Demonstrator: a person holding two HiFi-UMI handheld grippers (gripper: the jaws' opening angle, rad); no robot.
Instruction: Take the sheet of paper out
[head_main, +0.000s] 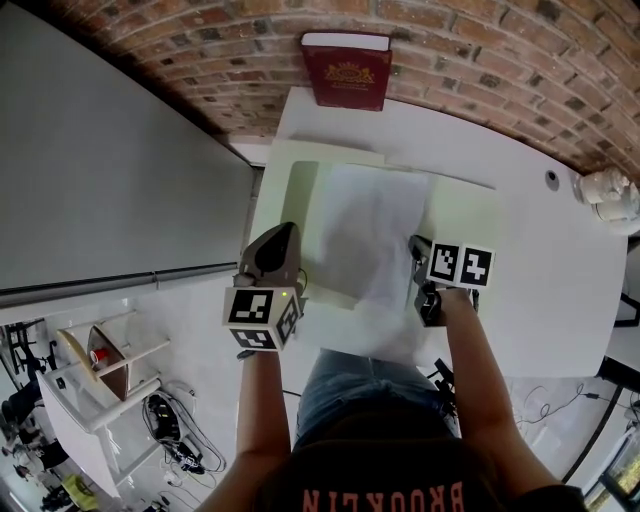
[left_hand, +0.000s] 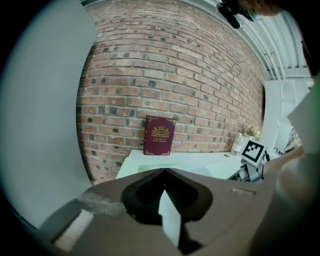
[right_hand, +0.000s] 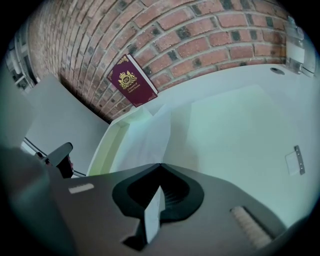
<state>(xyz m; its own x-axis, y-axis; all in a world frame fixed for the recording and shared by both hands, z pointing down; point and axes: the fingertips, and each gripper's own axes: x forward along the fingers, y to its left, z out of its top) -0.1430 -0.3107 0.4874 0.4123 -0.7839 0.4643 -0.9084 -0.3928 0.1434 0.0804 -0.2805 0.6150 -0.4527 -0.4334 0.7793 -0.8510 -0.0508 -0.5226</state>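
Brick wall (head_main: 480, 50) behind; white desk (head_main: 540, 290) butted against it. A pale green folder (head_main: 465, 215) lay open and flat on the desk, filling most of its middle. The sheet of paper (head_main: 370, 230) lay inside the folder, long axis running from the wall toward the person, with its near end past the folder's near border and close to the desk edge. A red book (head_main: 346, 70) stood upright against the wall, well apart from the folder. Right tool (right_hand: 160, 164): jaws closed on a thin white edge. By the head view this was the sheet's right margin, near its near end. Left tool (left_hand: 164, 171): jaws likewise closed on a thin pale strip. The head view placed it at the folder's left border, beside the sheet and not on it, so I read it as pinning the folder, though the strip alone did not settle this. Judgement: the sheet lay ahead of the right tool and to its left, so the right hand was the pulling hand. The clean path out would be along the long axis, toward the person.
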